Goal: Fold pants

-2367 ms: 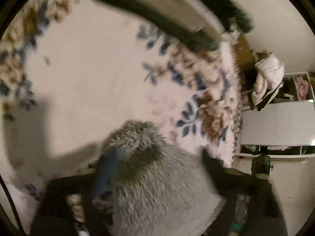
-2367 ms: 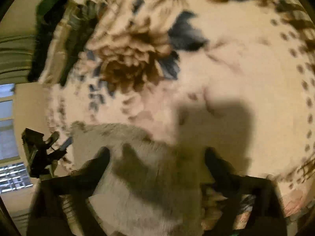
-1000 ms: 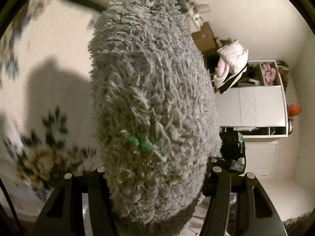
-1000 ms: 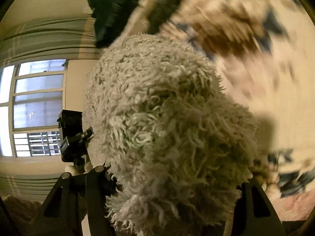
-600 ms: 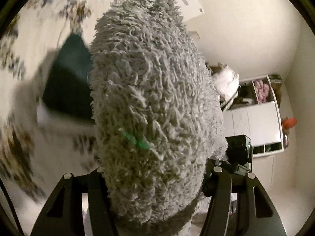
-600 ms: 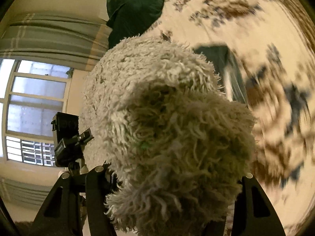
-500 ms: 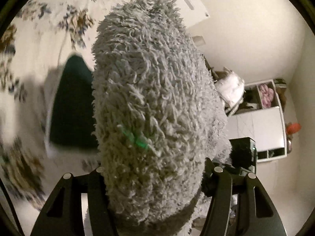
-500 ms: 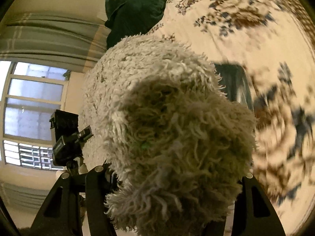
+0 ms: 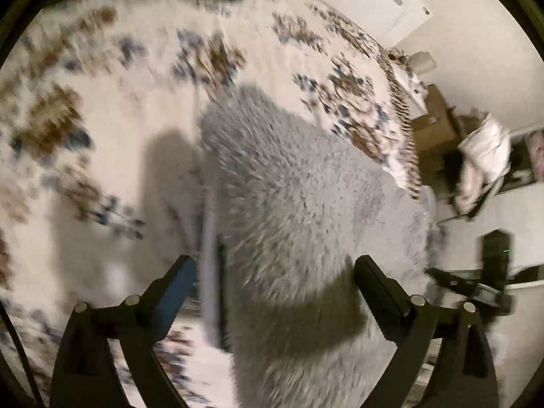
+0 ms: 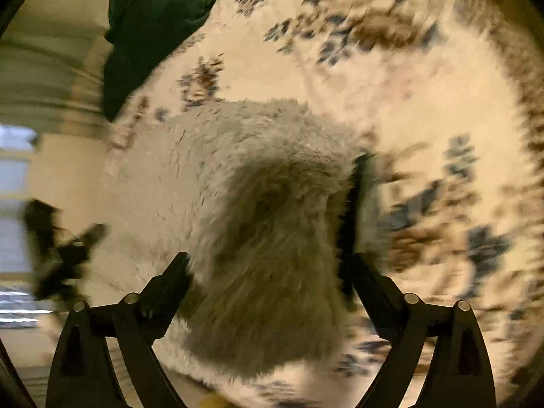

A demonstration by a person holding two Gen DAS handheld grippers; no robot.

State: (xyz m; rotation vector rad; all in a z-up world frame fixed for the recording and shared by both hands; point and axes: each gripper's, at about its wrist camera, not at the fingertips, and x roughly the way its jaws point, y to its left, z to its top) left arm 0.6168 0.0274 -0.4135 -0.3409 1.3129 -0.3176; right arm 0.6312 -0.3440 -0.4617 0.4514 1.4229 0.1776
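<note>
Nearest the lens in each wrist view, both tools stand with jaws spread wide: the left gripper (image 9: 273,263) and the right gripper (image 10: 268,261) each frame the fluffy grey pants (image 9: 306,210) without pinching them, so both look released. The shaggy fabric lies between and just beyond the fingers, resting on the floral bedspread (image 9: 102,156), probably because it has been laid there as a folded bundle; the wide jaws suggest the hold is given up rather than being prepared. Along the pants' edge a dark, pale-rimmed strip (image 10: 353,210) shows, perhaps another garment underneath, but motion blur makes it impossible to say. Both views are smeared, so the neatness of the fold and the number of layers cannot be judged, and the near end of the pants is cut off by the frame. Farther off lie a dark green cloth (image 10: 153,27) at the bed's far side, and a white shelf unit (image 9: 520,183) against the wall
</note>
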